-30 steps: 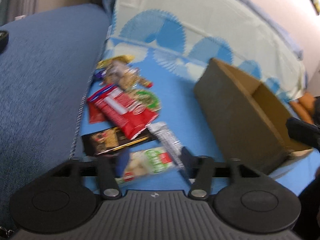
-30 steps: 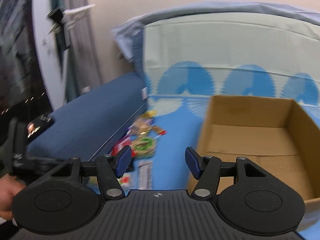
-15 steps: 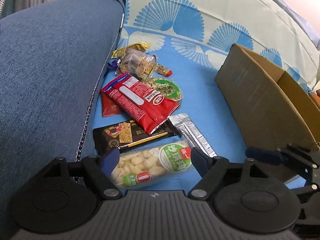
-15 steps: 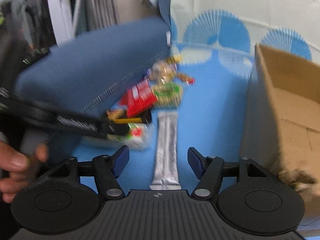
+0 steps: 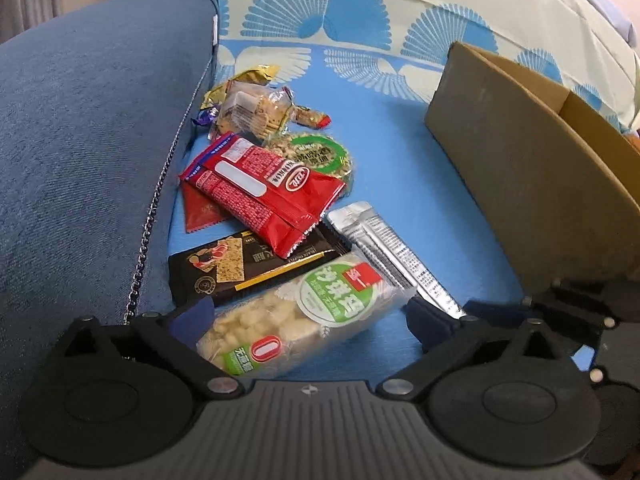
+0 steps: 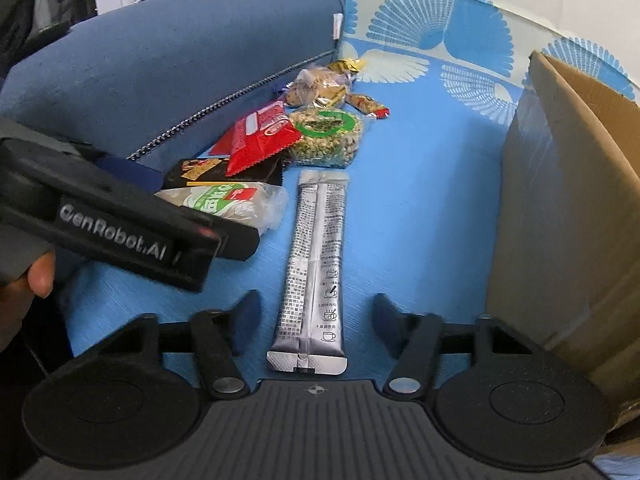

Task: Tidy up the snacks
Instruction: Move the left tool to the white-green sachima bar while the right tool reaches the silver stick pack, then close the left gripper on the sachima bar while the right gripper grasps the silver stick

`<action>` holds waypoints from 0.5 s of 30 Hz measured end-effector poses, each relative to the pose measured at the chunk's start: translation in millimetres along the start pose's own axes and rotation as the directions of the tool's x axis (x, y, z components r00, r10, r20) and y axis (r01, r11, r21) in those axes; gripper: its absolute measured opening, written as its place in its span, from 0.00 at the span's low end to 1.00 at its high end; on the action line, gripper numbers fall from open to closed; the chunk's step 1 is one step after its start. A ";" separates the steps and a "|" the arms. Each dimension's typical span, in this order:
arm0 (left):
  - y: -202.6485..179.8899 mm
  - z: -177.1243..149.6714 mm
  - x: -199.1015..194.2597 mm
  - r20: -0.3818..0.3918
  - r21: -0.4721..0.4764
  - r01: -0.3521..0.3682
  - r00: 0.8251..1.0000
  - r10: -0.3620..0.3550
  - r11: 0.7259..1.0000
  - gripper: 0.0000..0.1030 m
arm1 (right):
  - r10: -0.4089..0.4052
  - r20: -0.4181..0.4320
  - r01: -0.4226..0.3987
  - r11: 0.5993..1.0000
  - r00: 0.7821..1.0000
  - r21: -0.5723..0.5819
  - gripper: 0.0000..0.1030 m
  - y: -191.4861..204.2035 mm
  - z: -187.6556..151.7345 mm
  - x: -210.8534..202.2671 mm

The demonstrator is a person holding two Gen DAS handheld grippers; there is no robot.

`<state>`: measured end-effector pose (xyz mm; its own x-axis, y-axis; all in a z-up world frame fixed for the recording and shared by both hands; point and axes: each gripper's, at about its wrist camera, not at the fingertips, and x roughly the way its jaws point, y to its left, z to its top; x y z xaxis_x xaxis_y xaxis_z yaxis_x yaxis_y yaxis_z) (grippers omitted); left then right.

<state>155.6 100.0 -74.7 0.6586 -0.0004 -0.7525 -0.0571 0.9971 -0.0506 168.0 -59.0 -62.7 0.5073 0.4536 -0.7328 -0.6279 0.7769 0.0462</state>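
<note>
Several snacks lie on the blue sheet beside the sofa arm. My left gripper (image 5: 308, 318) is open with its fingers on either side of a clear green-labelled snack pack (image 5: 296, 320), not closed on it; this pack also shows in the right wrist view (image 6: 228, 200). My right gripper (image 6: 314, 312) is open, straddling the near end of a silver sachet (image 6: 316, 264), which also shows in the left wrist view (image 5: 392, 252). A red packet (image 5: 264, 188), a black bar (image 5: 244, 268) and a round green-labelled snack (image 5: 316, 156) lie behind. An open cardboard box (image 5: 532, 168) stands to the right.
The blue sofa arm (image 5: 88, 140) rises along the left. A patterned cushion (image 5: 400, 8) stands behind. More small wrapped snacks (image 5: 252, 108) lie at the back of the pile. The box wall (image 6: 560, 216) is close on the right gripper's right.
Both grippers have moved down and forward to the snacks. The left now brackets the green-labelled pack; the right has swung from the box to over the silver sachet.
</note>
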 end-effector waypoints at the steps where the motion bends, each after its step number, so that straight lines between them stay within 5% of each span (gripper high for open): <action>1: -0.6 -0.1 0.7 -0.002 0.003 -0.004 1.000 0.004 1.000 0.99 | -0.002 0.003 0.003 1.000 1.000 -0.008 0.33 1.0 -1.2 -2.1; 15: -9.1 -3.6 -3.0 -0.008 0.036 -0.057 0.998 0.057 0.998 0.98 | -0.043 -0.042 0.043 0.999 0.998 0.002 0.32 5.0 -15.8 -45.0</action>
<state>151.4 90.6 -74.4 0.6480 0.0557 -0.7596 -0.0670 0.9976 0.0160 132.7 -82.5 -40.3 0.5086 0.4008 -0.7621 -0.6042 0.7967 0.0157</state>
